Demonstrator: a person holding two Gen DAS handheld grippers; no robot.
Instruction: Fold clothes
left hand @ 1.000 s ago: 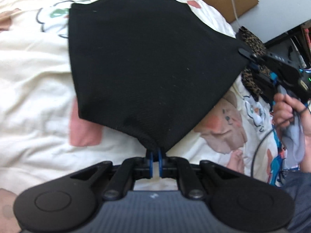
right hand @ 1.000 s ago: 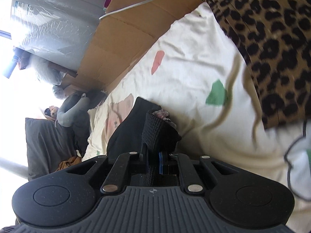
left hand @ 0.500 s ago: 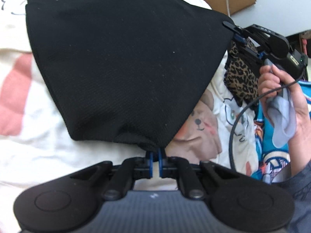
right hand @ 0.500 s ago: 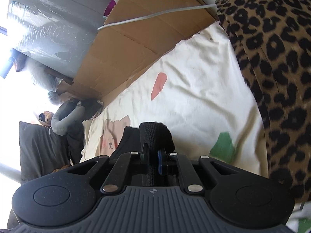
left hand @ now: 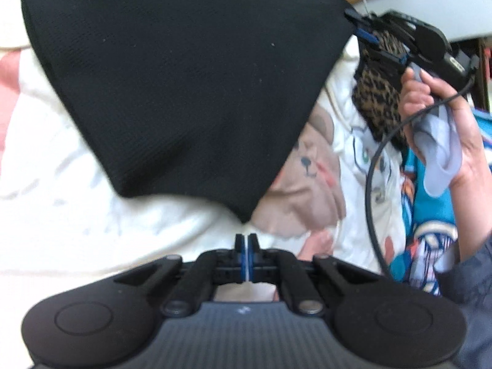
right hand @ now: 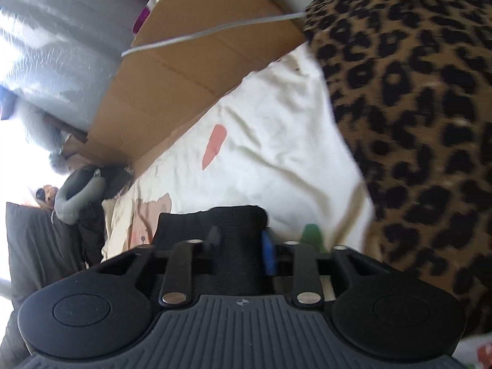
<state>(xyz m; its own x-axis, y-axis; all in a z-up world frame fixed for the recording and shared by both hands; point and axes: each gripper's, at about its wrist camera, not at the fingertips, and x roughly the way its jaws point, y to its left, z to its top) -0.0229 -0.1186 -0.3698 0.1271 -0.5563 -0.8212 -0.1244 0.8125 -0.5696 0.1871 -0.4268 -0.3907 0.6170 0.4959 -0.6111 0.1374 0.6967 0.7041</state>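
A black folded garment (left hand: 184,77) lies on the cream printed bedsheet (left hand: 61,184). My left gripper (left hand: 246,240) is shut and empty, just short of the garment's near corner. In the left wrist view my right gripper (left hand: 363,30) sits at the garment's far right corner. In the right wrist view my right gripper (right hand: 240,246) has its jaws parted, with the black garment's edge (right hand: 233,224) lying between them.
A leopard-print cloth (right hand: 415,123) lies right of the garment, also in the left wrist view (left hand: 378,92). A blue printed cloth (left hand: 430,203) is at the near right. Cardboard (right hand: 196,70) and a white cable (right hand: 215,30) border the bed's far side.
My left gripper let go of the garment's corner and drew back, jaws shut. My right gripper's jaws have opened around the garment's edge. The garment has settled onto the sheet.
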